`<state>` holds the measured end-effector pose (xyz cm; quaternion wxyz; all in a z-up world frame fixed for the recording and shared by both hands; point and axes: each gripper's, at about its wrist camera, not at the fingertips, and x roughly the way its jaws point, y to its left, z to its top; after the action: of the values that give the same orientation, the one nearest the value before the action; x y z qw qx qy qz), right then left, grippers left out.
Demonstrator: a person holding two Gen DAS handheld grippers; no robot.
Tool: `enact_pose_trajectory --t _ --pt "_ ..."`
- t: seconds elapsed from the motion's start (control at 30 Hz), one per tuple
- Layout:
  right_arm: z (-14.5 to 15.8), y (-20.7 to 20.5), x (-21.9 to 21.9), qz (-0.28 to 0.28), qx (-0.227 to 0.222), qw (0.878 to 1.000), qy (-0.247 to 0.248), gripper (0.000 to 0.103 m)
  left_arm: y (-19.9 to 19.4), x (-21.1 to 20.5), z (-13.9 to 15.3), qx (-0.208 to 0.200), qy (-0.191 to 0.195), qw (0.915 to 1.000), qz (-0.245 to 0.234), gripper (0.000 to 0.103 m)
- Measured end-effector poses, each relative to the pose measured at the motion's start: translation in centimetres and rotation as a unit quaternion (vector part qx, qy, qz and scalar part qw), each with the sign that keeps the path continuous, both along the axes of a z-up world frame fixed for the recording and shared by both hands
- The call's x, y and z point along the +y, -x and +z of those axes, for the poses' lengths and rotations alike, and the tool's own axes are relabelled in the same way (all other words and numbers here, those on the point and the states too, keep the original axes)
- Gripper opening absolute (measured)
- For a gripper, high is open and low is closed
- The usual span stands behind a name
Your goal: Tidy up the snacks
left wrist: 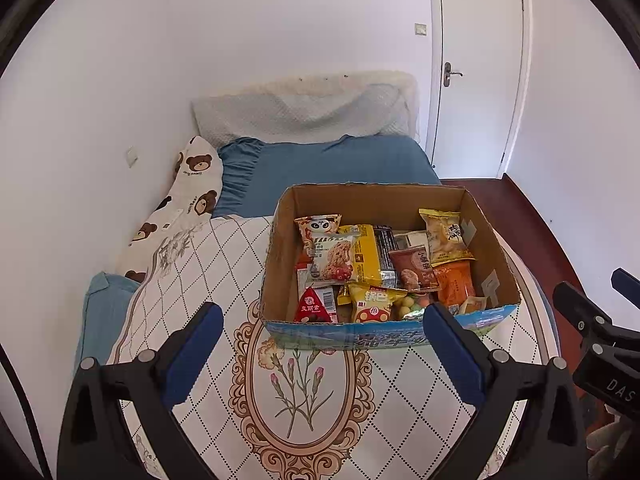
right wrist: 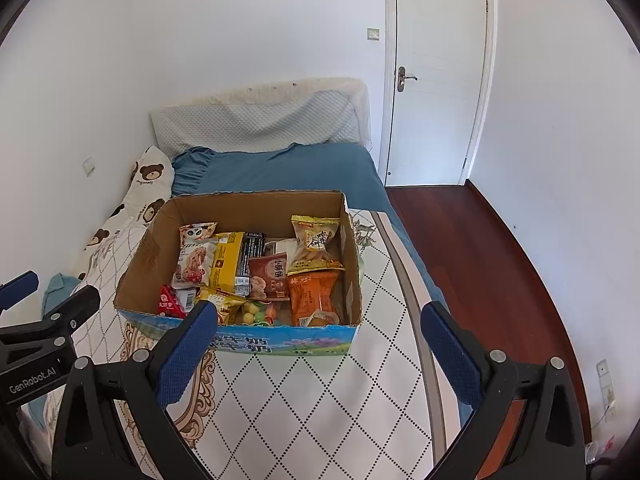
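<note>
You have the bed [left wrist: 328, 168] filling the middle of both views, its patterned quilt [left wrist: 304, 396] spread toward the lower frame. On the quilt stands the cardboard box [left wrist: 280, 264], open-topped, its long axis running left to right across the frame, printed blue front wall facing you.

The snacks [left wrist: 376, 256] all lie inside it — none shows on the quilt. That fits a box just filled as well as one waiting to be sorted, so the pictures don't settle which.

The packets lie loosely overlapped. In the left wrist view, the yellow packet [left wrist: 366, 254] and the brown packet [left wrist: 414, 270] run lengthwise from near wall to far wall; the orange packet [left wrist: 454, 282] sits right of centre; the red triangular packet [left wrist: 314, 306] is at the near left corner, tip upward.

Your left gripper [left wrist: 324, 340] is spread wide, holding nothing, with the box straight ahead and slightly right. Your right gripper [right wrist: 320, 344] is equally spread and empty — the box lies ahead and left of it. Neither is clearly nearer.
</note>
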<state>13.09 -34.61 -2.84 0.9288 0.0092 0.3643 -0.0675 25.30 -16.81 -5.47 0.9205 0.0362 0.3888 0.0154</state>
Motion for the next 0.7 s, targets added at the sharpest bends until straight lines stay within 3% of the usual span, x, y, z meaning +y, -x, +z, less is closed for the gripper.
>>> enact_pose_trajectory --t 0.7 --pt "0.01 0.14 -0.23 -0.001 0.002 1.0 -0.004 0.103 0.11 -0.04 0.02 0.0 -0.001 1.0 -0.004 0.103"
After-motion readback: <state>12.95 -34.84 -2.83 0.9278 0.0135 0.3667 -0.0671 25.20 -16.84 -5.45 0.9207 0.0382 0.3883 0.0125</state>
